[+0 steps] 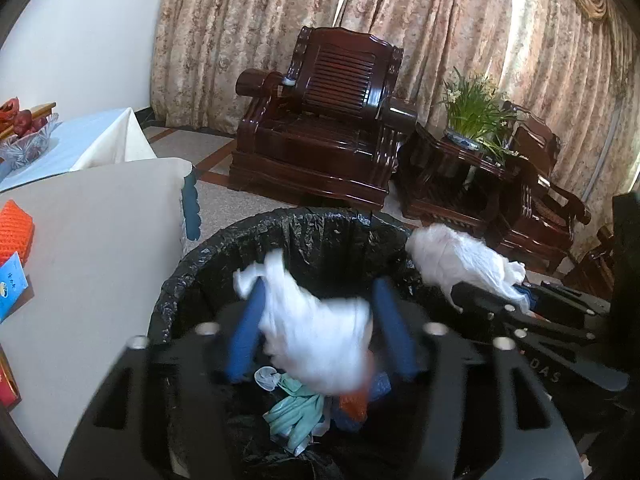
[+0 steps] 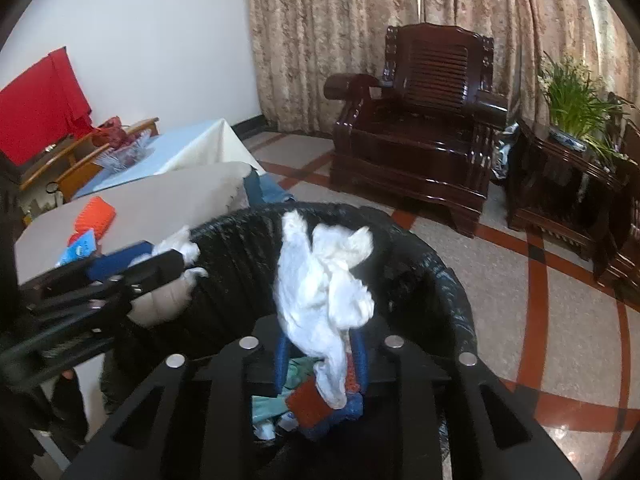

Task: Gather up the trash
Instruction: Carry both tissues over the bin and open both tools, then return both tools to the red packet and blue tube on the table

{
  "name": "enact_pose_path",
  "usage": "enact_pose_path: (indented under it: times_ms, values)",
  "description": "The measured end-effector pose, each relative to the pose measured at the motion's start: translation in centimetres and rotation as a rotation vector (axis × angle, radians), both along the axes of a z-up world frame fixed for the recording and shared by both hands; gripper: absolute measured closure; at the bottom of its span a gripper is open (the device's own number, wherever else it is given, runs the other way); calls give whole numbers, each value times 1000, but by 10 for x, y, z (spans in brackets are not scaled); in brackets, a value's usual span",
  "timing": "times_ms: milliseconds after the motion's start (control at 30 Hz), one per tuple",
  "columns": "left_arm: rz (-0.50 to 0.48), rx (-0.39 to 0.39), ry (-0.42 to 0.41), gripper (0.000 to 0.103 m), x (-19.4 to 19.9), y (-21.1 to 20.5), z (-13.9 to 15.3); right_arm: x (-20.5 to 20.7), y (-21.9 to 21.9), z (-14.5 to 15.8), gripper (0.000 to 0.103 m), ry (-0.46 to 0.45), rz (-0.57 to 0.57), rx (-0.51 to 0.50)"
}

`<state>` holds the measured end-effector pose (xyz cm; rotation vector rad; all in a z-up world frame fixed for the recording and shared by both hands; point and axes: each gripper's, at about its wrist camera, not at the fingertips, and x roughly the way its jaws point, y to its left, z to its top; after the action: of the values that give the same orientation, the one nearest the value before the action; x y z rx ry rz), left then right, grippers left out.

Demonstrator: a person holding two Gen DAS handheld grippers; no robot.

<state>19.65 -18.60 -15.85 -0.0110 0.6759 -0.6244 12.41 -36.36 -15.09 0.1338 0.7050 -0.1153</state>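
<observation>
**Both grippers over the bin**

So, the left gripper [image 1: 320, 328] has its fingers [image 1: 246, 332] spread, white tissue [image 1: 316, 340] loose between them, over the black-lined trash bin [image 1: 248, 240]. The right gripper's [image 2: 320, 360] fingers [image 2: 281, 360] sit close around another white wad [image 2: 320, 292] above the same bin.

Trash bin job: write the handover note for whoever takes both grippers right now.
Left gripper: open over the black-lined bin, left tissue wad loose between its fingers.
Right gripper: also over the bin, right tissue wad apparently still pinched.
Done: gloves and wrappers already inside.
Left: release both wads, then probably fetch the orange mesh and blue packet on the table.
</observation>
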Motion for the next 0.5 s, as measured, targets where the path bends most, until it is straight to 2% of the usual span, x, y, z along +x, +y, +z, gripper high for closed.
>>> enact_pose_path:
  times_ms: [67, 100, 167, 200, 267, 500]
  values:
    - [12, 0, -9, 34, 0, 5, 2, -3, 0, -1, 50, 0, -18, -15]
    - [18, -2, -14, 30, 0, 9, 3, -4, -1, -1, 45, -2, -22, -21]
    - [37, -3, -23, 24, 1, 17, 5, -7, 0, 0, 15, -15, -35, -45]
    - [46, -5, -28, 19, 1, 21, 7, -8, 1, 1, 9, -25, -46, -56]
    - [59, -7, -34, 13, 2, 26, 13, -8, 4, 4, 6, -34, -48, -56]
    - [150, 30, -62, 10, 0, 67, 26, -2, 20, 26, 6, -134, -38, 14]
